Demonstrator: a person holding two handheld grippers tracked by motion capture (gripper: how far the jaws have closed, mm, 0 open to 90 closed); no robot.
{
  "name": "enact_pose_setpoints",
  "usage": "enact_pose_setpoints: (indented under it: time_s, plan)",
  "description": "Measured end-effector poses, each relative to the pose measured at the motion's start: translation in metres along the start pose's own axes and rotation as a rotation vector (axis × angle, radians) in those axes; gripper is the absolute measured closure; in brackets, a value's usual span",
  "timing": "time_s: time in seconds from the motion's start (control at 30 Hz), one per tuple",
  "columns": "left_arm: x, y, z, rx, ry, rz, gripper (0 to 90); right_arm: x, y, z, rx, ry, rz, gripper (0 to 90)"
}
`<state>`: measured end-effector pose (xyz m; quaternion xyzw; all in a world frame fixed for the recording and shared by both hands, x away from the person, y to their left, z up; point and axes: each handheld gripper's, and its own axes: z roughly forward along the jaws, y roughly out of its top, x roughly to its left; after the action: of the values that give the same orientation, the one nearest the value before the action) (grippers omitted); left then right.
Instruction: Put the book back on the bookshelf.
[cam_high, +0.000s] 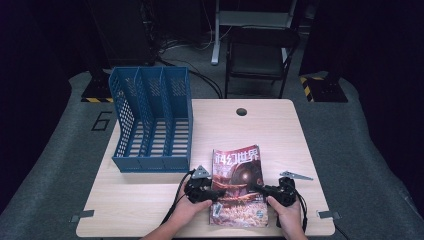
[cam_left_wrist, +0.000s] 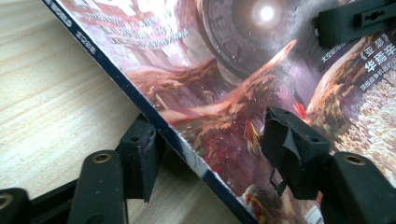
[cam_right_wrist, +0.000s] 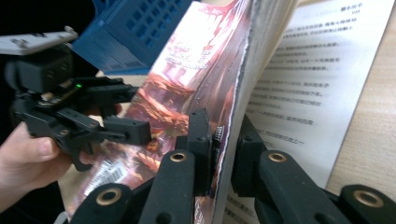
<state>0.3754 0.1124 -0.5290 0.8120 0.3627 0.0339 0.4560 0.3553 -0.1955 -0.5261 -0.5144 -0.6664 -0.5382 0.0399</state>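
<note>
Item: magazine (cam_high: 238, 186), glossy illustrated cover, lying on the wooden table (cam_high: 150, 200) between the two tongs, with a blue file rack (cam_high: 152, 120) beyond the left one. Left gripper (cam_left_wrist: 212, 147) — jaws spread, straddling the spine edge, one jaw on the table side and one over the cover, not clamped. Right gripper (cam_right_wrist: 223, 149) — jaws clenched on the cover and some top pages at the open edge, lifting them so a printed inner page (cam_right_wrist: 299, 79) shows beside it. Handling, by judgement: light, limp, slick-surfaced; thin pages likely to tear or crease at a pinch. Best taken near the spine, where the sheets are bound and stiffest — both sides supported.
</note>
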Motion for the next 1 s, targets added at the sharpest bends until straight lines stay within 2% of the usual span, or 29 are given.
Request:
enact_pose_setpoints:
  time_s: [0.17, 0.23, 0.3, 0.33, 0.4, 0.5, 0.7, 0.73, 0.8, 0.83, 1.0]
  plan:
    - [0.001, 0.000, 0.000, 0.001, 0.016, 0.013, 45.1, -0.005, 0.002, 0.005, 0.055, -0.026, -0.008, 77.3]
    - [0.001, -0.001, 0.000, -0.006, 0.015, 0.001, 47.1, -0.004, 0.002, 0.007, 0.070, -0.043, -0.007, 74.4]
    - [0.001, 0.000, -0.001, -0.004, 0.013, -0.010, 49.3, -0.004, 0.003, 0.007, 0.086, -0.057, -0.034, 69.2]
    - [0.001, -0.001, 0.001, -0.018, 0.028, -0.001, 49.7, -0.002, 0.003, 0.008, 0.100, -0.065, -0.038, 67.1]
    - [0.000, -0.002, 0.000, -0.012, 0.024, 0.001, 49.9, 0.000, 0.004, 0.009, 0.123, -0.082, -0.073, 63.9]
    - [0.000, -0.002, 0.000, -0.013, 0.028, -0.003, 50.9, 0.000, 0.005, 0.010, 0.156, -0.092, -0.080, 61.1]
    - [0.001, -0.001, 0.001, -0.018, 0.023, -0.008, 53.2, -0.001, 0.006, 0.007, 0.176, -0.084, -0.066, 59.1]
    - [0.001, -0.001, 0.001, -0.018, 0.022, -0.007, 53.3, 0.001, 0.006, 0.006, 0.190, -0.083, -0.030, 58.8]
    - [0.002, 0.000, 0.001, -0.017, 0.021, -0.010, 53.8, -0.001, 0.006, 0.004, 0.197, -0.077, -0.037, 58.1]
    - [0.002, 0.000, 0.001, -0.015, 0.021, -0.010, 53.9, -0.001, 0.006, 0.002, 0.208, -0.073, -0.019, 57.7]
    - [0.003, 0.001, 0.001, -0.009, 0.017, -0.012, 54.6, -0.006, 0.006, -0.004, 0.235, -0.044, 0.013, 56.7]
